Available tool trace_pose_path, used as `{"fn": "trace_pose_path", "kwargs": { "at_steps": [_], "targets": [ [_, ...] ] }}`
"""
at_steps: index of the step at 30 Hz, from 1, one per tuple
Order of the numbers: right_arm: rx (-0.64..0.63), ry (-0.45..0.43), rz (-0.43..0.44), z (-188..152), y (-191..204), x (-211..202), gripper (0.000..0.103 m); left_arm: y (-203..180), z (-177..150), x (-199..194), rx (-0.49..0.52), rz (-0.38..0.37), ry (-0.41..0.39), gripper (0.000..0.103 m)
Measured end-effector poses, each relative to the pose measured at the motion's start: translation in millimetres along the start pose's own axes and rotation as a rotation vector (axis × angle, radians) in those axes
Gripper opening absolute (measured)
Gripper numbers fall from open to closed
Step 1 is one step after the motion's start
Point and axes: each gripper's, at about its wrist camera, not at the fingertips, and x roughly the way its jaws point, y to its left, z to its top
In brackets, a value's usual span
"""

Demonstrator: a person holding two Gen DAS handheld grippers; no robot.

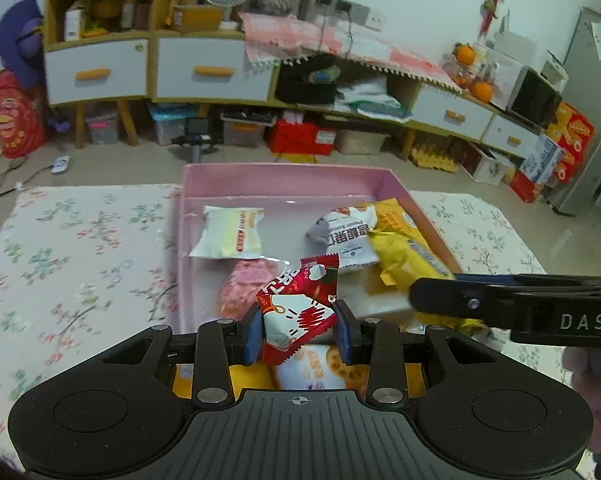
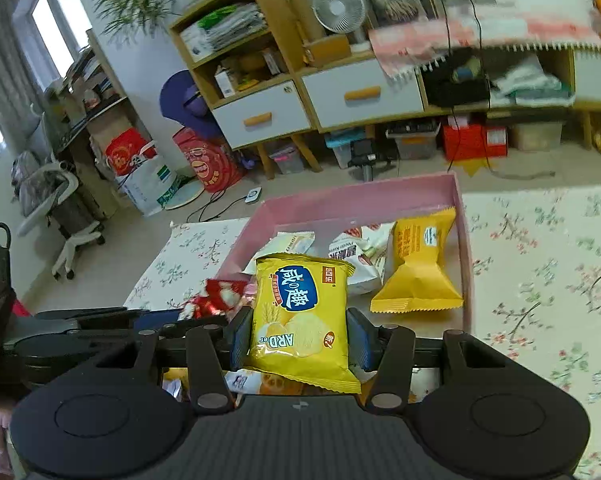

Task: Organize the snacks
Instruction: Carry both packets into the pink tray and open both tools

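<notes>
Over the pink box (image 1: pixel 404 196), the left gripper (image 1: pixel 299 330) is clamped on a red snack packet (image 1: pixel 300 304); the right gripper (image 2: pixel 298 336) pinches a yellow cracker bag (image 2: pixel 300 312).

White capitals "DAS" stand on the black body of the right gripper (image 1: pixel 432 300), which reaches in from the right edge of the left wrist view. In the right wrist view, the yellow cracker packet (image 2: pixel 302 320) clamped between that gripper's pads carries large white Chinese characters on a blue oval, which I cannot read surely, and below them, upside down, the letters "ARD" followed by small "er"
</notes>
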Motion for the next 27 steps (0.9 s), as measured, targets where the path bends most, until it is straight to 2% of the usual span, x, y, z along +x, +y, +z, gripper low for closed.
{"fn": "trace_pose_path", "kwargs": {
  "at_steps": [4,7,8,10,21,27],
  "targets": [
    [0.079,0.018,0.017,2.7,-13.7,14.7,0.018,-2.6,6.9,21.1,0.022,0.001,0.025,0.033],
    [0.093,0.022,-0.002,4.9,-19.0,21.2,0.018,-5.6,10.5,34.8,0.043,0.014,0.035,0.032],
    [0.095,0.023,-0.006,5.4,-20.6,23.0,0.018,-4.9,12.0,39.0,0.046,0.018,0.037,0.028],
    [0.096,0.021,-0.013,6.3,-23.0,25.7,0.018,-3.3,14.4,49.3,0.044,0.032,0.046,0.028],
    [0.052,0.014,-0.041,14.0,-33.2,41.3,0.019,0.2,32.5,77.7,0.063,0.056,0.005,0.028],
    [0.077,0.005,-0.021,18.2,-42.3,38.3,0.026,4.1,34.8,81.1,0.036,0.039,-0.01,0.034]
  ]
}}
